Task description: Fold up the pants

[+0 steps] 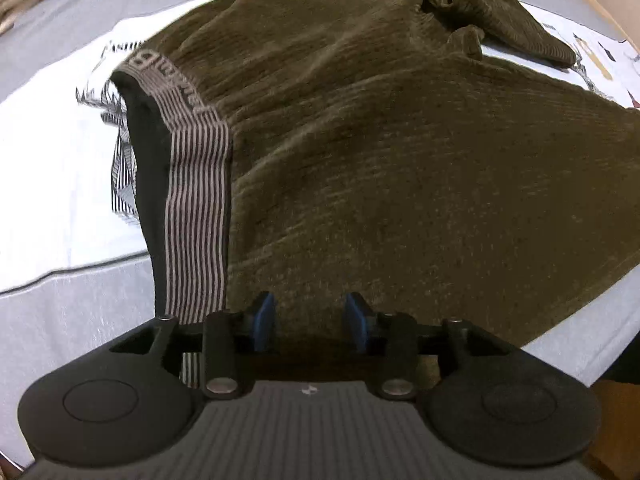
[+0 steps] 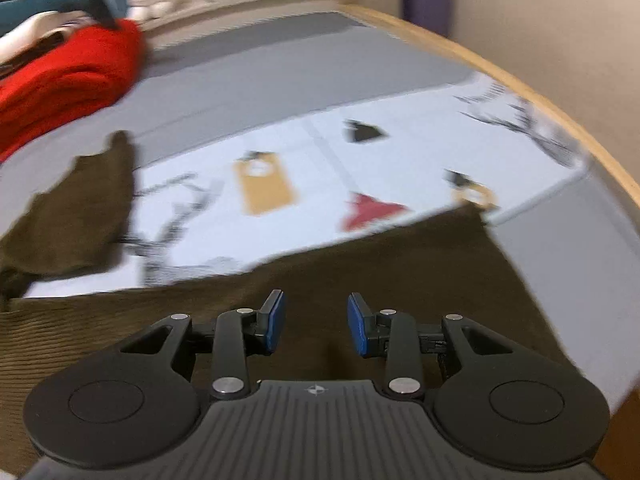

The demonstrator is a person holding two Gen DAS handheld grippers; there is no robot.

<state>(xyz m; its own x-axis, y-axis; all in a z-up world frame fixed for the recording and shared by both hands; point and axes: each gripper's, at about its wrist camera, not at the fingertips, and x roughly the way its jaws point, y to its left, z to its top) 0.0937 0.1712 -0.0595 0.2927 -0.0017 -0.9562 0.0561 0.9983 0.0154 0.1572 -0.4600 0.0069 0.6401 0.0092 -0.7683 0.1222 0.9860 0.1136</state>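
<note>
Left wrist view: left gripper [image 1: 310, 322] parted, nothing between the blue pads, hanging over olive corduroy pants [image 1: 380, 152] spread on a white printed sheet [image 1: 48, 168] over the bed; striped waistband [image 1: 196, 208] at left. Right gripper [image 2: 316, 322] likewise parted and empty above the fabric.

Parted tongs [image 1: 310, 322] over olive corduroy pants [image 1: 380, 168], striped waistband [image 1: 196, 208] left
</note>
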